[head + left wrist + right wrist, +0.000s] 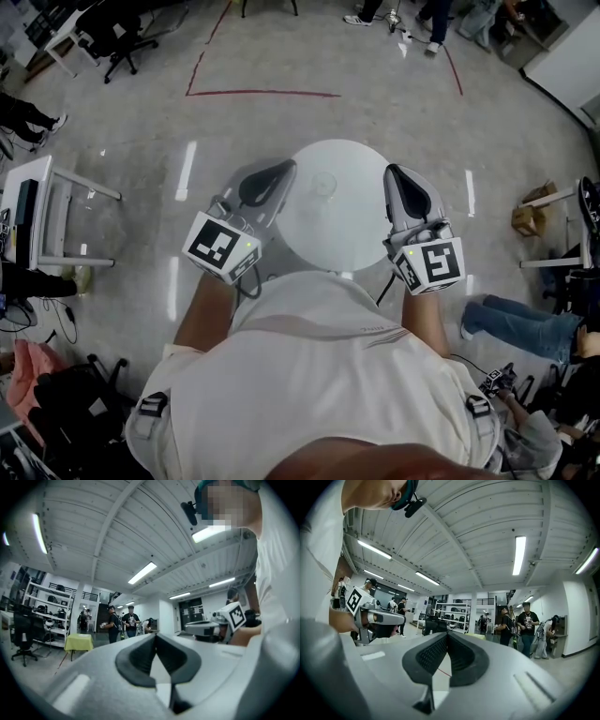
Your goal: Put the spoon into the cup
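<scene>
A round white table (356, 234) stands in front of me in the head view. On it, near the middle, sits a faint clear cup (323, 184). No spoon can be made out in any view. My left gripper (289, 168) hovers over the table's left rim and my right gripper (392, 172) over its right rim, both apart from the cup. Both point level across the room. In the left gripper view the left gripper (155, 637) has its jaw tips meeting, with nothing between them. The right gripper (447, 634) looks the same in its own view.
Red tape lines (262, 93) mark the floor beyond the table. A desk (42, 206) stands at the left, an office chair (117, 37) at the far left. A seated person's legs (520, 323) and a brown bag (530, 217) are at the right. People stand (527, 625) in the room.
</scene>
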The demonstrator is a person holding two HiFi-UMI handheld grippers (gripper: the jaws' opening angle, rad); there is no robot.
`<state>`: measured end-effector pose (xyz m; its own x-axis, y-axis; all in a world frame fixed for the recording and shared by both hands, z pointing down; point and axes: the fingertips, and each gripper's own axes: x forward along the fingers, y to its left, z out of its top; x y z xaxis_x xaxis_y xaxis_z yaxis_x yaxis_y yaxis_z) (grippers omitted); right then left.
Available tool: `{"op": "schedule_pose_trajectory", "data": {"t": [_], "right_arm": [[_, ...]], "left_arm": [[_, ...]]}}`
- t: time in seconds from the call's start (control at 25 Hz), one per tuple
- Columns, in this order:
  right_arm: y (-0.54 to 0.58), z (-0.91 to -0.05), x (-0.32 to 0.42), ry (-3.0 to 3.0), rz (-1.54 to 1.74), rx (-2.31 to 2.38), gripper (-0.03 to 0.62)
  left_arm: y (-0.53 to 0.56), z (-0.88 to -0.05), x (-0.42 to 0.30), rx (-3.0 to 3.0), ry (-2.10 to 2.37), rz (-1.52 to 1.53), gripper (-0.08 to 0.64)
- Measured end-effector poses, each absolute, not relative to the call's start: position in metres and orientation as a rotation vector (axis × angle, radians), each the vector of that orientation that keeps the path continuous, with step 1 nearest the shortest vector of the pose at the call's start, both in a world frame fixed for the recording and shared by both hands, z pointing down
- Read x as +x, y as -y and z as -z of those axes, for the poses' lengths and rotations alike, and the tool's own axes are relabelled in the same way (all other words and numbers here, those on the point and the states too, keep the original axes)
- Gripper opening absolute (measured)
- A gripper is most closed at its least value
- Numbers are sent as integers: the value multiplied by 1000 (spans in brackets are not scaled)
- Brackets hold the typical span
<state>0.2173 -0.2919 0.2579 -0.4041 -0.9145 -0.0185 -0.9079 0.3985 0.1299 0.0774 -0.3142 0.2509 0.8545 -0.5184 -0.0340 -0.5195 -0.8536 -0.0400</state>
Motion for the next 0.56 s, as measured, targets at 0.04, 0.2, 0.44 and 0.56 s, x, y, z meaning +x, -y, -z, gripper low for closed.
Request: {"op": "schedule_pose_trajectory", "data": {"t": [0.04, 0.2, 0.44, 0.56], "right_arm": [[292, -258, 215, 2584, 186, 1673, 7], [293, -260, 209, 2595, 183, 1636, 7], [295, -260, 206, 2610, 166, 1620, 7], [297, -262, 204, 2606, 166, 1607, 8]], "left_arm": [[314, -251, 76, -2979, -839, -35, 2], [313, -252, 71, -2979, -859, -37, 2], [312, -254, 73, -2982, -871, -27, 2], [313, -255, 72, -2984, -876, -27, 2]]}}
